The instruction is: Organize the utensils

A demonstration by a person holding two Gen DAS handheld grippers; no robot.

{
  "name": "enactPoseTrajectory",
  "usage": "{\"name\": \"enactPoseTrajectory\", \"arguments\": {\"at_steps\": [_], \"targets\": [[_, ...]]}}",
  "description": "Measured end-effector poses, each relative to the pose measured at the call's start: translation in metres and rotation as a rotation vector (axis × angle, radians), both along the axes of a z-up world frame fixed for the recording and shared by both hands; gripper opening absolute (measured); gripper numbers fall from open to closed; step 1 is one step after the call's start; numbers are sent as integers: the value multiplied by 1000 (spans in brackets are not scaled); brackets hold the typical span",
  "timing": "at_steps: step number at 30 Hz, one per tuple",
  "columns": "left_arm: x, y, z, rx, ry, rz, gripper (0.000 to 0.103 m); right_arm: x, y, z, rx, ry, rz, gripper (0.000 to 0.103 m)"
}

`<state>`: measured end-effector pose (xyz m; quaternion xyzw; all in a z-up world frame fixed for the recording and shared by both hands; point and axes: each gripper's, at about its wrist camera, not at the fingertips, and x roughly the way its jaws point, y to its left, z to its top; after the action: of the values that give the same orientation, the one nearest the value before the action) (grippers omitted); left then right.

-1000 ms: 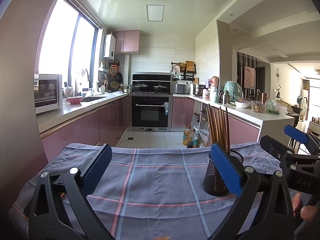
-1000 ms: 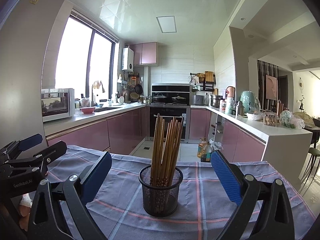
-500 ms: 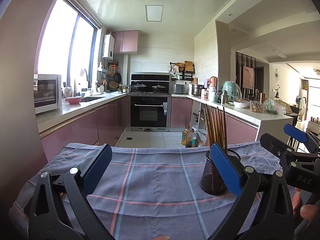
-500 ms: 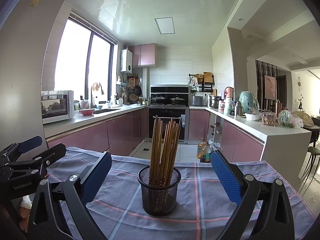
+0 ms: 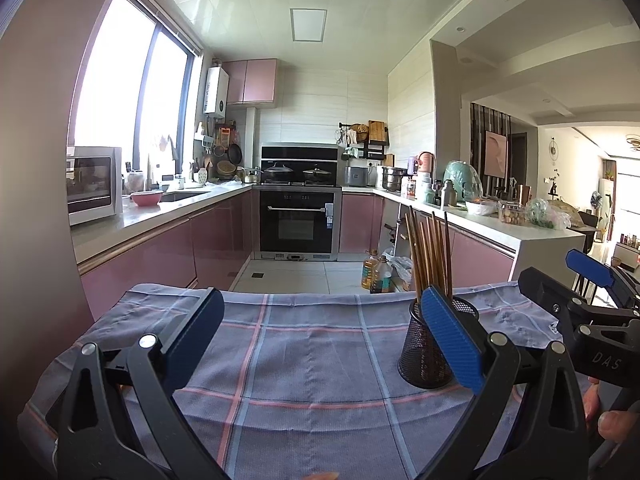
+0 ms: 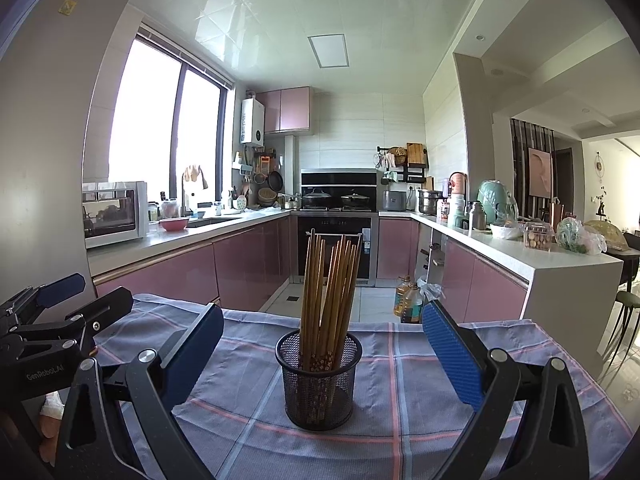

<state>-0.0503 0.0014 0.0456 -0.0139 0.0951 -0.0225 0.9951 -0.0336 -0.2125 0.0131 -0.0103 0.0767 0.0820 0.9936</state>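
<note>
A black mesh cup (image 6: pixel 319 380) stands upright on the checked cloth (image 6: pixel 400 384), holding several wooden chopsticks (image 6: pixel 328 292). It sits straight ahead of my right gripper (image 6: pixel 320 344), which is open with nothing between its blue pads. In the left wrist view the same mesh cup (image 5: pixel 420 352) and its chopsticks (image 5: pixel 430 256) stand partly behind the right pad of my left gripper (image 5: pixel 320 332), which is open and empty too. The right gripper (image 5: pixel 588 280) shows at that view's right edge, and the left gripper (image 6: pixel 60 300) at the left edge of the right wrist view.
The grey-blue checked cloth (image 5: pixel 312 352) covers the table; its far edge drops to the kitchen floor. Pink cabinets, an oven (image 5: pixel 296 224) and a cluttered counter (image 6: pixel 520 240) lie beyond. A person's fingers (image 5: pixel 612 420) show at the lower right.
Both views have pulled back and tilted up a little; the cup sits slightly lower and farther. Both grippers stay open.
</note>
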Motion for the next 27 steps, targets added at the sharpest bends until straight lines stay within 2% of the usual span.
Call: {"name": "enactPoseTrajectory", "arguments": {"at_steps": [27], "targets": [[2,-1,0,0,8,-9,97,2,0,-1,9,4,-4,96]]}}
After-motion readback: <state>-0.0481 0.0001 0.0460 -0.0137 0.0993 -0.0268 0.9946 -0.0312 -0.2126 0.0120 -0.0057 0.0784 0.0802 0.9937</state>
